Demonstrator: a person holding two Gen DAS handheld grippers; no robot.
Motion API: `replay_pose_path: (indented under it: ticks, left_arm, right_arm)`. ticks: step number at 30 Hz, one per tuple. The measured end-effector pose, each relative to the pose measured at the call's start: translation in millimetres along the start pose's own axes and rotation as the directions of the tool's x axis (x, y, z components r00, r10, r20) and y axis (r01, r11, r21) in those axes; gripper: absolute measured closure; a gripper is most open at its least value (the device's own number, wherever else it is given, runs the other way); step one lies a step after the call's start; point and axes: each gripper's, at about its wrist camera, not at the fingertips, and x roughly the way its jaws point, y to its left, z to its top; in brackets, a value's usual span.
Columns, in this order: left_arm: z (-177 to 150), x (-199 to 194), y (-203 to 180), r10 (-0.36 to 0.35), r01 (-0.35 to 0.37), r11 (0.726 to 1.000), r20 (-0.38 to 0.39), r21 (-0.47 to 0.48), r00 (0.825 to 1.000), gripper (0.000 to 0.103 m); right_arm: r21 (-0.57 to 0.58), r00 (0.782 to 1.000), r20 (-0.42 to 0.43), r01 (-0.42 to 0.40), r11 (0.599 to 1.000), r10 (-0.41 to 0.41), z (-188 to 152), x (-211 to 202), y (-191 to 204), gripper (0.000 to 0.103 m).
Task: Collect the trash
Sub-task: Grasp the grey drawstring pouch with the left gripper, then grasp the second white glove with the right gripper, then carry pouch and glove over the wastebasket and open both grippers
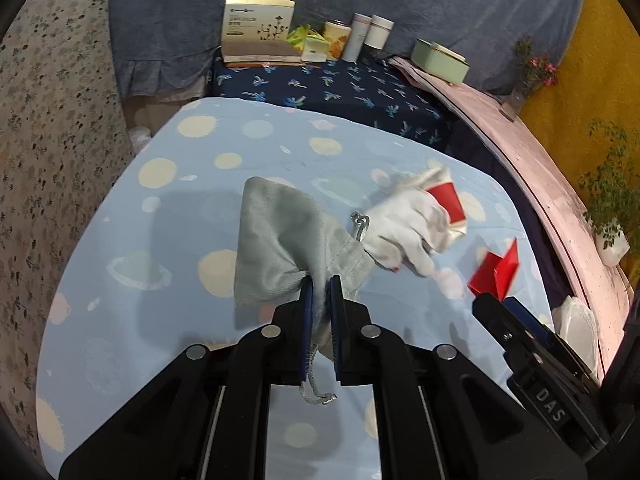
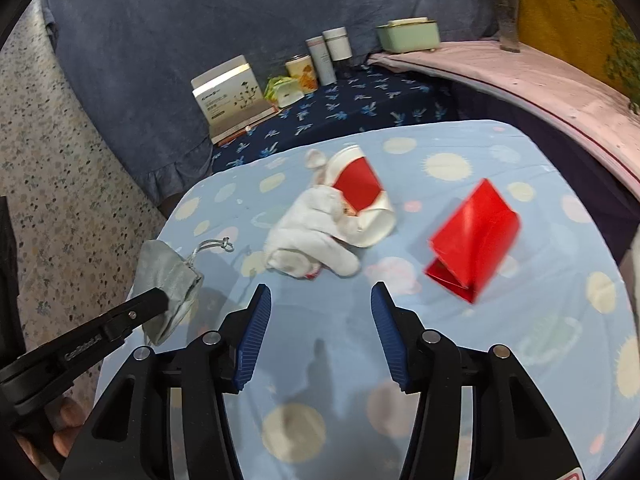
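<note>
My left gripper point(image 1: 319, 286) is shut on the rim of a grey drawstring pouch point(image 1: 280, 240) and holds it above the spotted blue tablecloth point(image 1: 160, 240); the pouch also shows in the right wrist view point(image 2: 168, 276). A crumpled white tissue point(image 2: 312, 236) lies against a red-and-white paper cup point(image 2: 360, 192) on its side at mid table. A folded red paper point(image 2: 476, 236) lies to their right. My right gripper point(image 2: 320, 296) is open and empty, just short of the tissue. The tissue point(image 1: 404, 224), the cup point(image 1: 448, 200) and the red paper point(image 1: 496, 272) also show in the left wrist view.
At the back, on a dark blue patterned cloth point(image 1: 340, 88), stand a white box point(image 1: 258, 26), several cans and tubes point(image 1: 360, 36) and a green tin point(image 1: 440, 60). A pink-covered ledge point(image 1: 560, 184) runs along the right. Speckled floor point(image 1: 48, 120) is at the left.
</note>
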Motion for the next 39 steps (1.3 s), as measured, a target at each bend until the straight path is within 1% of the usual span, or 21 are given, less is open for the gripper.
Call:
replay_pose_path:
  ticks: [7,15,16,17,18,19,20,21,23,25,27,30,34,39]
  left_arm:
    - [17,14,20,-0.003,0.004,1.0,0.013,-0.011,1.0,0.095]
    - [27,30,25,-0.016,0.016,1.0,0.012,0.002,1.0,0.095]
    - [27,33,25,-0.018,0.018,1.0,0.01,0.004,1.0,0.095]
    - [27,34,24,-0.02,0.02,1.0,0.007,0.006,1.0,0.095]
    - [27,36,24,-0.021,0.021,1.0,0.006,0.009,1.0,0.095]
    - [27,37,23,-0.021,0.021,1.0,0.005,0.012,1.0,0.095]
    - [26,39,22,-0.02,0.02,1.0,0.002,0.015,1.0,0.095]
    - [26,40,21,-0.021,0.021,1.0,0.0,0.016,1.0,0.095]
    - [24,41,18,-0.021,0.021,1.0,-0.003,0.019,1.0,0.095]
    - [23,41,16,-0.024,0.024,0.999,-0.006,0.021,1.0,0.095]
    - [21,39,12,-0.027,0.027,0.999,-0.006,0.026,1.0,0.095]
    - [18,33,4,-0.03,0.03,0.999,-0.002,0.035,1.0,0.095]
    - [15,24,-7,-0.045,0.045,0.998,0.002,0.045,0.999,0.095]
    - [7,9,-36,-0.078,0.076,0.993,0.013,0.088,0.997,0.095]
  right_arm:
    - [-0.014,0.999,-0.046,-0.016,1.0,0.016,14,51,21,0.053]
    - [0.012,0.996,-0.089,0.023,1.0,-0.022,22,101,23,0.053]
    - [0.016,0.995,-0.097,0.028,0.999,-0.026,21,106,22,0.055]
    - [0.021,0.994,-0.105,0.031,0.999,-0.028,19,110,20,0.062]
    - [0.028,0.993,-0.115,0.034,0.999,-0.031,17,113,18,0.066]
    - [0.034,0.992,-0.121,0.04,0.999,-0.036,16,115,15,0.073]
    - [0.037,0.993,-0.112,0.048,0.998,-0.044,14,115,13,0.078]
    - [0.041,0.993,-0.111,0.05,0.998,-0.046,13,114,12,0.08]
    - [0.049,0.992,-0.115,0.053,0.997,-0.047,12,113,9,0.091]
    - [0.06,0.992,-0.12,0.043,0.997,-0.035,11,110,6,0.097]
    - [0.062,0.992,-0.121,0.035,0.997,-0.027,9,105,4,0.098]
    - [0.058,0.995,-0.096,0.026,0.998,-0.02,7,88,3,0.099]
    - [0.08,0.999,-0.037,0.01,0.997,-0.007,9,53,-5,0.099]
    - [0.11,0.999,0.042,-0.009,0.994,0.004,15,5,-17,0.099]
